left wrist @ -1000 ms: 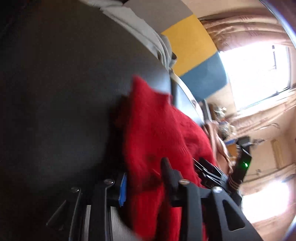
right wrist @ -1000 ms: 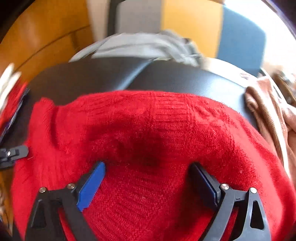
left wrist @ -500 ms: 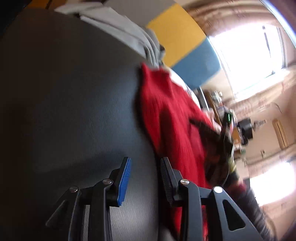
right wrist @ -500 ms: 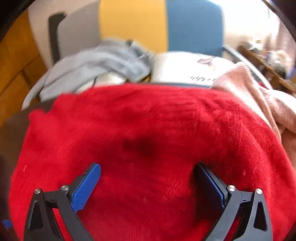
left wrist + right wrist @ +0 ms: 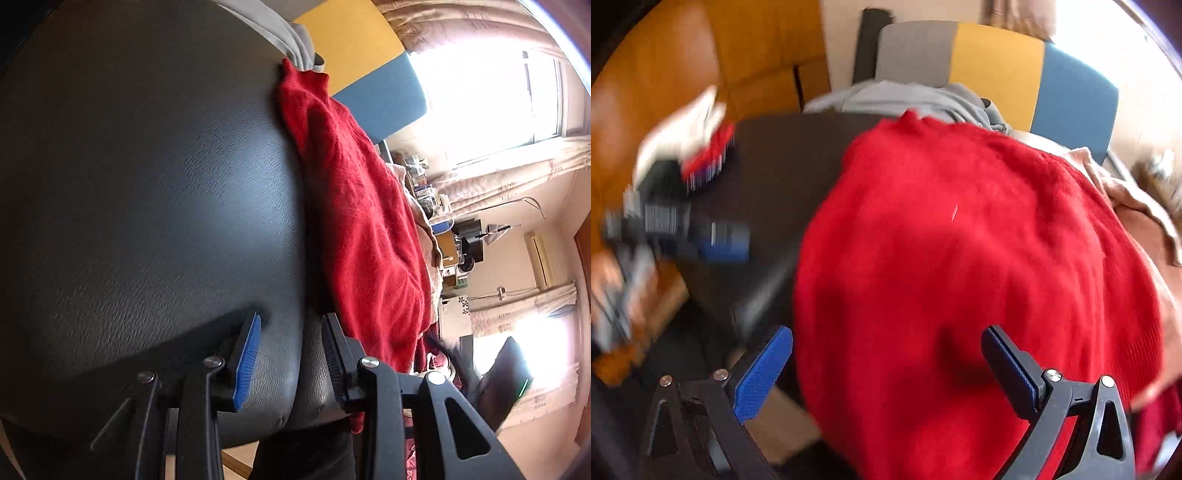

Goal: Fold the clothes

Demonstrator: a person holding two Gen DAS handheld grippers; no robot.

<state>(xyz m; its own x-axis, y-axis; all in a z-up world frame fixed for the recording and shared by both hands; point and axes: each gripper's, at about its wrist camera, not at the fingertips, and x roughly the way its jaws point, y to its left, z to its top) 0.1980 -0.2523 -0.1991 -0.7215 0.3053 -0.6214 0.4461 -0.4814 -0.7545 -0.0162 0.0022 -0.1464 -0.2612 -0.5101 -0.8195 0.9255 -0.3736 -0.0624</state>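
Ahead of the jaws, a black leather-textured surface (image 5: 147,192) is filling the left wrist view; beyond it a grey, yellow and blue panelled backrest (image 5: 993,70) is standing, while a curtained window (image 5: 491,92) is admitting bright daylight and orange wood panelling (image 5: 701,74) is lining the wall

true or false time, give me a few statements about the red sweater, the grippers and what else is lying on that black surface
1. The red sweater lies on a black surface. True.
2. The left gripper is clamped on the sweater. False: its jaws stand apart over bare black surface, holding nothing.
3. The right gripper is wide open, with red knit between its fingers. True.
4. A grey garment lies beyond the sweater's far edge. True.
5. The sweater is blue. False: it is red.
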